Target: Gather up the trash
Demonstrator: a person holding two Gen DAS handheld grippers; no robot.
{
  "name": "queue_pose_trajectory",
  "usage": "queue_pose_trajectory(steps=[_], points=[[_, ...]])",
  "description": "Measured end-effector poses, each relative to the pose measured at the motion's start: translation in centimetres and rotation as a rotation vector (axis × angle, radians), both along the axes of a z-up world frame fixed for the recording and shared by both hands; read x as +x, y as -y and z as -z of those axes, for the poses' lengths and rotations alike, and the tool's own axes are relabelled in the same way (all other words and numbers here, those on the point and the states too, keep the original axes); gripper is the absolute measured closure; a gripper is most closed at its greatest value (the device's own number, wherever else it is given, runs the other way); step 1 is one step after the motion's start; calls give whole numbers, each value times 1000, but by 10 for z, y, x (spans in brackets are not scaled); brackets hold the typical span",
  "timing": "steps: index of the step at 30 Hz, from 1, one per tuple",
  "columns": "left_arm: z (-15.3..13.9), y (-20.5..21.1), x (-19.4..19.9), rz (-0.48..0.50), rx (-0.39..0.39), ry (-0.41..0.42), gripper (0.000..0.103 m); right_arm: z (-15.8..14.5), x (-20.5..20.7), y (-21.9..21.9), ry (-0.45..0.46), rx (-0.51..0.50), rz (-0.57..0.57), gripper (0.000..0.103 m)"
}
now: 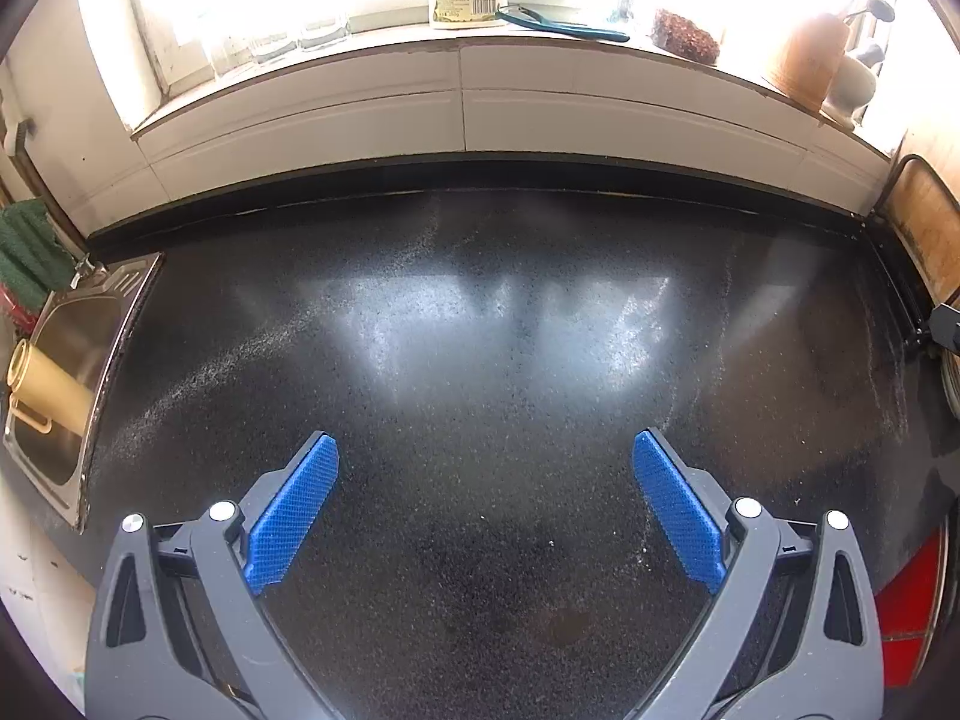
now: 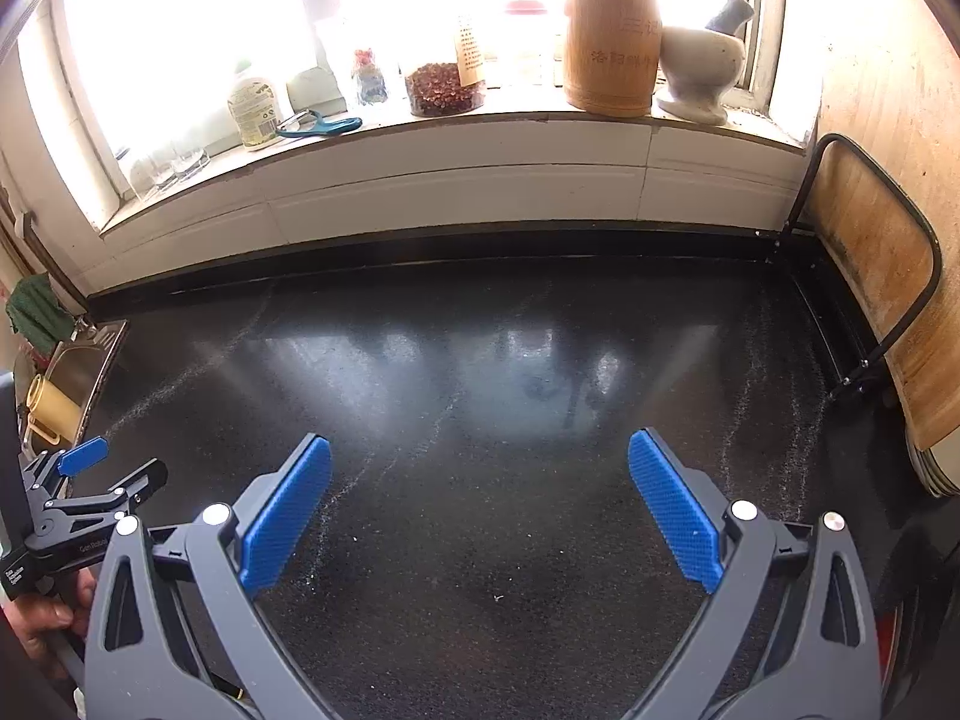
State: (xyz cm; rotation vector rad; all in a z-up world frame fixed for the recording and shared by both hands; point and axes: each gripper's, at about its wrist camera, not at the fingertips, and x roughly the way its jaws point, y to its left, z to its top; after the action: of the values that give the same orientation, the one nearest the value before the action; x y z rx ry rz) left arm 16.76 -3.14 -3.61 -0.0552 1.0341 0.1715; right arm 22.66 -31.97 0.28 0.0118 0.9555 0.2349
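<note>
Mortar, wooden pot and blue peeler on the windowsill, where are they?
mortar (image 2: pixel 699 69), right wrist view, on its white bowl
wooden pot (image 2: pixel 609 45), right wrist view, on its front wall
blue peeler (image 2: pixel 330 126), right wrist view, on its handle

Black counter (image 1: pixel 480 312) (sink (image 1: pixel 66 360) left)

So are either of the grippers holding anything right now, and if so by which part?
Nothing is held. The left gripper and the right gripper are both open, with only bare black counter between their blue pads.
</note>
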Motion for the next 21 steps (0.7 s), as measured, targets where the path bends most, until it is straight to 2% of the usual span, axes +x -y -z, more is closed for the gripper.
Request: queue_pose_trajectory(steps=[21], points=[[-1,-4,-2,-2,-5,7,7,3,-4,-2,-11,8,5,7]])
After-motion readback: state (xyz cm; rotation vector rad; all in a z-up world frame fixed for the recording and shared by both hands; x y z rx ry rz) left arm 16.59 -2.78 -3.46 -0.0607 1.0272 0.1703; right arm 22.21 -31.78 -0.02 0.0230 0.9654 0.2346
